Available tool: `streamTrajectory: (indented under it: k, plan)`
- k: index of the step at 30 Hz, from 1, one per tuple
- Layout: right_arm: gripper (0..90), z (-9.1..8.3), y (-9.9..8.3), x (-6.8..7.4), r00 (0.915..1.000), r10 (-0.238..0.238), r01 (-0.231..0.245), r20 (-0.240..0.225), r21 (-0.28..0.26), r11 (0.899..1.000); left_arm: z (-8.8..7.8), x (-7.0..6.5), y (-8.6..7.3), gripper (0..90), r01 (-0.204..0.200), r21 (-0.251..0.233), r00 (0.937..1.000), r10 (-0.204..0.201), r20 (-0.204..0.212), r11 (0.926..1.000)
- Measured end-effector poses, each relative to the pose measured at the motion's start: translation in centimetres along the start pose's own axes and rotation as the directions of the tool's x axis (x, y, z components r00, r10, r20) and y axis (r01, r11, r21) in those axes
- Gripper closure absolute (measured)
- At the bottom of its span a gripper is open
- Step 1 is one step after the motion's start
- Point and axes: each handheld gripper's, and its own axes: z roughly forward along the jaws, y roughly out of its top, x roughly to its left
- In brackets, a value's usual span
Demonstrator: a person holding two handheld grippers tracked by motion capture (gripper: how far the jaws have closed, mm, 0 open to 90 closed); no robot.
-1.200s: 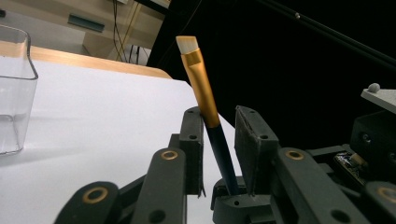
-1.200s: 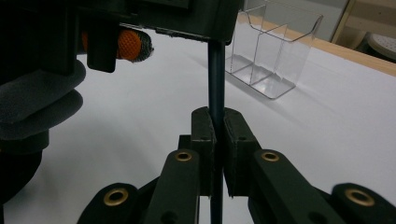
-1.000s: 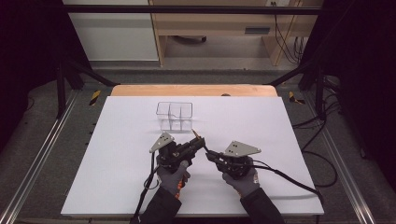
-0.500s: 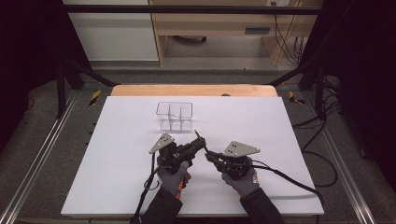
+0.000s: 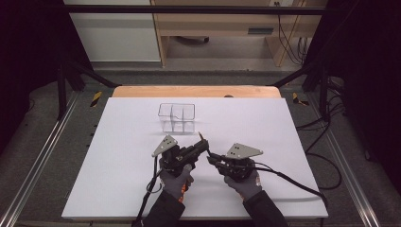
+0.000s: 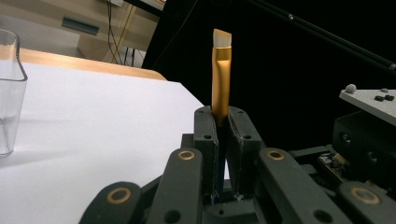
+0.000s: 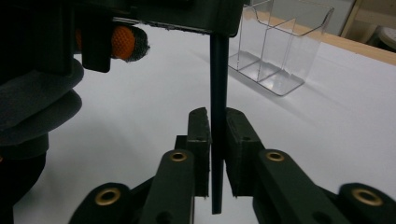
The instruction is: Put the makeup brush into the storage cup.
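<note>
A brush with a gold ferrule and pale bristles [image 6: 221, 79] stands up between the jaws of my left gripper [image 6: 222, 116], which is shut on it. In the high view the left gripper [image 5: 204, 144] and right gripper [image 5: 210, 157] meet tip to tip at the front middle of the white sheet, with the brush [image 5: 201, 138] slanting up between them. The brush's dark handle [image 7: 219, 74] runs down between the jaws of my right gripper [image 7: 217, 119]. Those jaws have just been opening and stand slightly parted around the handle.
A clear plastic organiser [image 5: 176, 117] with several compartments stands on the white sheet [image 5: 265, 123] just beyond the grippers; it also shows as the organiser [image 7: 280, 42] at the upper right. Cables trail from both grippers toward the front edge. A wooden table edge lies behind.
</note>
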Motion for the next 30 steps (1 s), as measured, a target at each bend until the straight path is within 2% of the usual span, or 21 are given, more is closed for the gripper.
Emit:
streamTrajectory:
  k: [4, 7, 14, 24, 30]
  plan:
    - [59.4, -0.1, 0.1, 0.0, 0.9999, 0.008, -0.009, -0.015, -0.017, 1.0, -0.3, 0.1, 0.2, 82.6, -0.011, -0.002, 0.9999, 0.011, -0.009, 0.9999]
    - [48.1, -0.2, 0.2, 0.0, 0.9999, 0.011, -0.011, 0.0, -0.021, 1.0, -0.6, 0.2, 0.5, 82.6, -0.026, -0.004, 0.9994, 0.026, -0.022, 0.9996]
    - [31.2, -0.7, 0.4, -0.2, 0.9983, 0.016, -0.015, 0.056, -0.019, 1.0, -1.8, 0.7, 1.5, 82.6, -0.049, -0.011, 0.9977, 0.048, -0.047, 0.9987]
    - [18.9, -1.7, 0.6, -1.0, 0.9916, 0.045, -0.041, 0.121, -0.036, 0.999, -3.2, 1.4, 2.4, 82.6, -0.09, 0.005, 0.9927, 0.09, -0.08, 0.9959]
    - [18.0, -2.2, 0.6, -1.3, 0.9889, 0.058, -0.053, 0.137, -0.038, 0.998, -4.1, 1.8, 3.0, 82.5, -0.112, 0.014, 0.9887, 0.113, -0.098, 0.9936]
